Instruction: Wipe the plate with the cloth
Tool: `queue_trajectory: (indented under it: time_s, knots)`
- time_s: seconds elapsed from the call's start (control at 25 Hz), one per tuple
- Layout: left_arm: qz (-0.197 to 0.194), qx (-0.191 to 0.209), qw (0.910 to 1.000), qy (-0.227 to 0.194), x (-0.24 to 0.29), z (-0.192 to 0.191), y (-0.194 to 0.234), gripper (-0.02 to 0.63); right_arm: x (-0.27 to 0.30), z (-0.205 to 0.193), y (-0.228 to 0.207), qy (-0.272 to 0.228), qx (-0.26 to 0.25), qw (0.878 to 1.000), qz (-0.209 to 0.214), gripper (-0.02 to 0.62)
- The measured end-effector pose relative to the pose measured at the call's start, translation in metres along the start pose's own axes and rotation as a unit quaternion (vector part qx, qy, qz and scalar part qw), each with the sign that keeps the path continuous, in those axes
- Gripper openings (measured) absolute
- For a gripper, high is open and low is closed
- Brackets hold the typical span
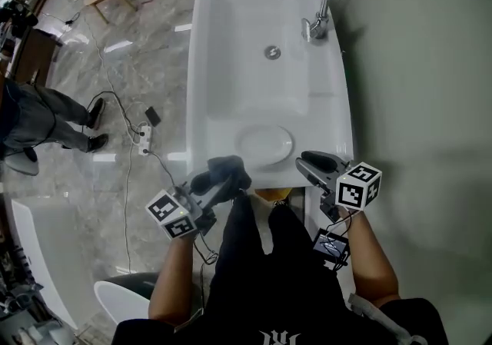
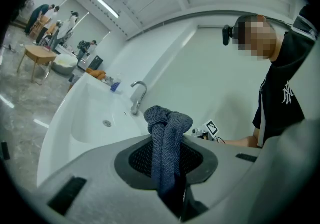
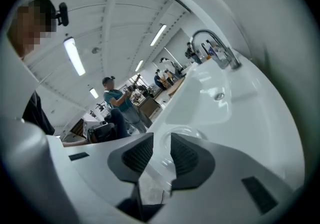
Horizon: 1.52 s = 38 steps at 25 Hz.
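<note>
Grey stone floor (image 1: 154,67) is filling the left part of the head view. There I am noting a person (image 1: 42,113) standing well apart from the sink, and a power strip (image 1: 144,136) lying with its cable near the sink's side.

Moving right, I am checking the left gripper (image 1: 215,186). Its jaws are clamping a dark blue cloth (image 1: 225,171). I am confirming this grip in the left gripper view: the left gripper (image 2: 167,157) is pressing both pads on the cloth (image 2: 167,130), which is standing bunched between them and rising above them in a knotted fold. In the head view the bunch is hanging over the sink's near edge, just beside the near left rim of the plate. I cannot tell whether cloth and plate are touching.

At the centre, the white plate (image 1: 264,143) is lying flat on the near ledge of the white sink (image 1: 327,117), between the two grippers and slightly beyond them. Past the plate the basin is showing its drain (image 1: 272,52), and a chrome tap (image 1: 311,9) is standing at the sink's right rim.

Further right, I am checking the right gripper (image 1: 302,164), which is pointing toward the plate from the sink's near right corner. In the right gripper view the right gripper (image 3: 161,150) is holding its jaws apart with nothing between the pads. The plate (image 3: 184,132) is showing through the gap, beyond the tips. The tap (image 3: 215,48) is appearing at the upper right of that view.
</note>
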<state>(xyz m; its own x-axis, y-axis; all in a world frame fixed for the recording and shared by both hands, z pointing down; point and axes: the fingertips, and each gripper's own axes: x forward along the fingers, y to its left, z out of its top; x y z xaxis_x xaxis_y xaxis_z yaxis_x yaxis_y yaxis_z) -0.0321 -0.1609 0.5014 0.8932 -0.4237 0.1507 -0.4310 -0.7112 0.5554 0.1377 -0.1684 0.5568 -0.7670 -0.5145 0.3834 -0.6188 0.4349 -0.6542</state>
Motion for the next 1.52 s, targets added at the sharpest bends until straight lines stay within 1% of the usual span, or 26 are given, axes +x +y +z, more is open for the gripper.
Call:
queue_trajectory:
  time_s: [0.08, 0.2, 0.32, 0.44, 0.52, 0.68, 0.88, 0.96, 1.04, 1.16, 1.24, 1.36, 1.44, 1.52]
  knots:
    - [-0.005, -0.009, 0.9999, 0.005, 0.004, -0.002, 0.022, 0.064, 0.022, -0.008, -0.026, 0.025, 0.041, 0.999, -0.021, 0.092]
    - [-0.008, -0.018, 0.9998, 0.009, 0.008, -0.001, 0.052, 0.064, 0.048, -0.020, -0.060, 0.062, 0.099, 0.992, -0.048, 0.092]
    - [-0.009, -0.021, 0.9997, 0.009, 0.010, 0.001, 0.063, 0.064, 0.056, -0.034, -0.076, 0.088, 0.136, 0.985, -0.064, 0.092]
    - [-0.010, -0.026, 0.9996, 0.009, 0.009, -0.001, 0.065, 0.064, 0.061, -0.045, -0.083, 0.105, 0.163, 0.979, -0.068, 0.094]
    - [-0.014, -0.029, 0.9994, 0.008, 0.009, -0.002, 0.066, 0.064, 0.064, -0.047, -0.090, 0.110, 0.173, 0.976, -0.076, 0.110]
    - [-0.022, -0.037, 0.9991, 0.009, 0.010, -0.005, 0.067, 0.064, 0.071, -0.050, -0.095, 0.125, 0.183, 0.972, -0.084, 0.110]
    - [-0.022, -0.043, 0.9988, 0.008, 0.010, -0.008, 0.070, 0.064, 0.079, -0.052, -0.095, 0.135, 0.194, 0.969, -0.073, 0.106]
    - [-0.022, -0.045, 0.9987, 0.011, 0.012, -0.010, 0.071, 0.064, 0.080, -0.054, -0.094, 0.141, 0.194, 0.968, -0.069, 0.088]
    - [-0.026, -0.048, 0.9984, 0.014, 0.016, -0.011, 0.070, 0.064, 0.082, -0.055, -0.094, 0.145, 0.192, 0.968, -0.069, 0.051]
    - [-0.035, -0.061, 0.9973, 0.022, 0.029, -0.013, 0.065, 0.064, 0.083, -0.056, -0.093, 0.143, 0.193, 0.969, -0.066, 0.040]
    - [-0.042, -0.071, 0.9958, 0.040, 0.048, -0.018, 0.060, 0.064, 0.082, -0.056, -0.094, 0.140, 0.195, 0.969, -0.064, 0.038]
    - [-0.035, -0.084, 0.9909, 0.100, 0.088, -0.033, 0.059, 0.064, 0.083, -0.055, -0.094, 0.136, 0.199, 0.968, -0.061, 0.037]
    - [-0.025, -0.103, 0.9834, 0.148, 0.116, -0.047, 0.062, 0.064, 0.085, -0.054, -0.095, 0.134, 0.203, 0.968, -0.058, 0.035]
    - [-0.019, -0.121, 0.9748, 0.187, 0.138, -0.060, 0.063, 0.064, 0.086, -0.054, -0.097, 0.134, 0.203, 0.968, -0.057, 0.035]
